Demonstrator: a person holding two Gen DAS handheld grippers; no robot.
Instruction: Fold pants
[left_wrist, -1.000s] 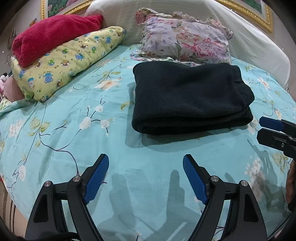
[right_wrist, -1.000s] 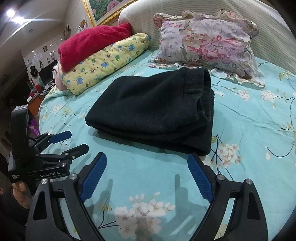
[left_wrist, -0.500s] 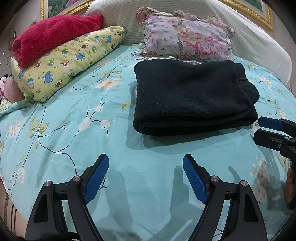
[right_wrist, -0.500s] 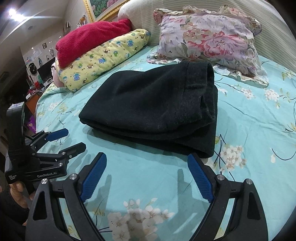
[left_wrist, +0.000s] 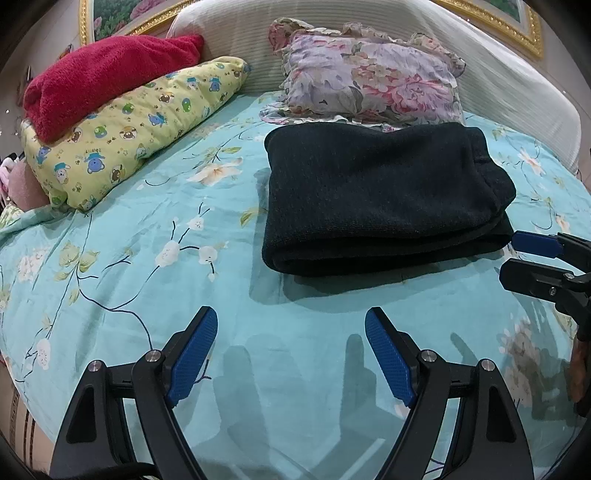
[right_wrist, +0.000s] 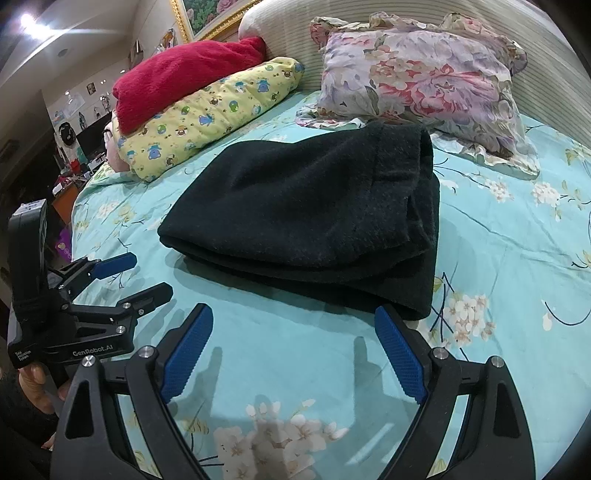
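Closer now, the right gripper (right_wrist: 293, 352) has crept toward the pants (right_wrist: 314, 218), a thick, fuzzy black fold lying flat on the smooth floral sheet (left_wrist: 110, 266). Both it and the left gripper (left_wrist: 291, 356) gape wide and empty, short of the pants' near edge.

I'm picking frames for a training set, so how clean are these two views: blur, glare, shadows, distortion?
Left wrist: sharp, strong fisheye bending the bed edge, the left gripper casts soft shadows on the sheet. Right wrist: sharp too, ceiling light flares top left, black pants show little detail.
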